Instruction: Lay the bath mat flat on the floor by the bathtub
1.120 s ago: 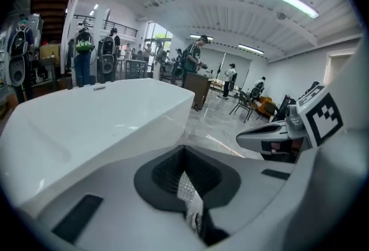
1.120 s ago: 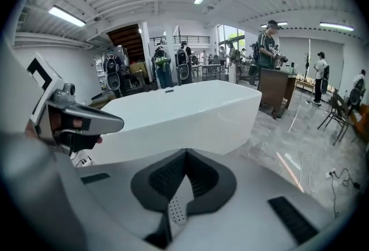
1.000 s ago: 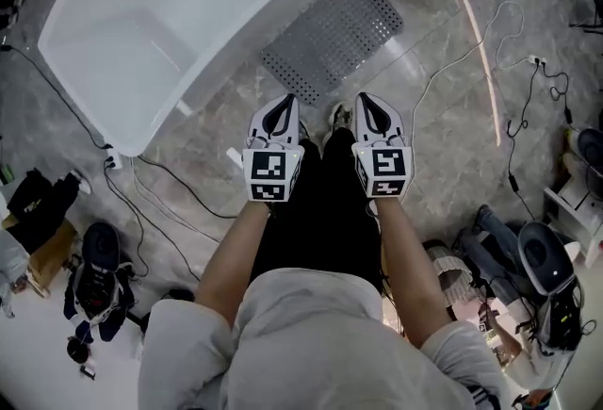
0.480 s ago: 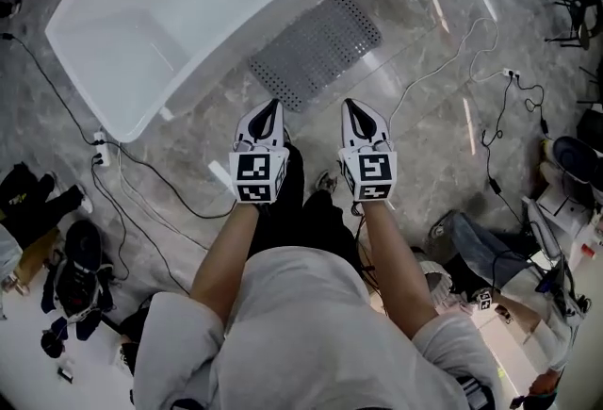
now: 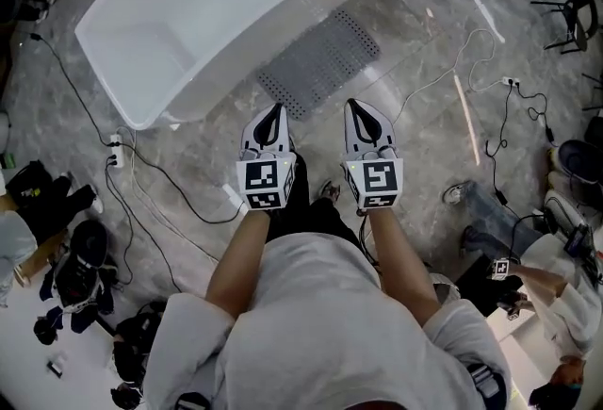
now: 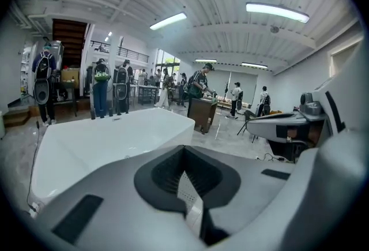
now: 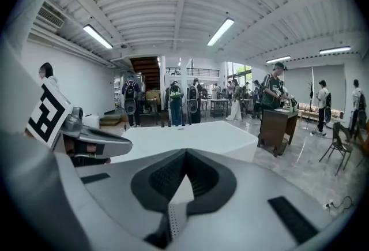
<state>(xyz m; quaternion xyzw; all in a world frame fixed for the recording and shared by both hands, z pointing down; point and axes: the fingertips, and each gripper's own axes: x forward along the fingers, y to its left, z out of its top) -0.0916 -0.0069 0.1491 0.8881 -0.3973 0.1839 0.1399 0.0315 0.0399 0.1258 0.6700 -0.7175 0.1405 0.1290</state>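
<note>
Beside the white bathtub [image 5: 188, 31], the gray bath mat [image 5: 320, 62] lies flat on the marble floor [image 5: 424, 22], one long edge along the tub. Nearer the person, the left claw [image 5: 273, 112] and right claw [image 5: 356, 108] are both clenched, holding nothing.

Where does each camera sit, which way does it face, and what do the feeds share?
Head view: on the person's head, looking steeply down at bathtub and bath mat; shows torso, forearms, left tongs, right tongs.
Left gripper view: on the left tongs, facing nearly level over the bathtub; shows its shut jaws, right tongs alongside.
Right gripper view: on the right tongs, facing likewise; shut jaws, left tongs alongside.
Shared: all see the bathtub.
</note>
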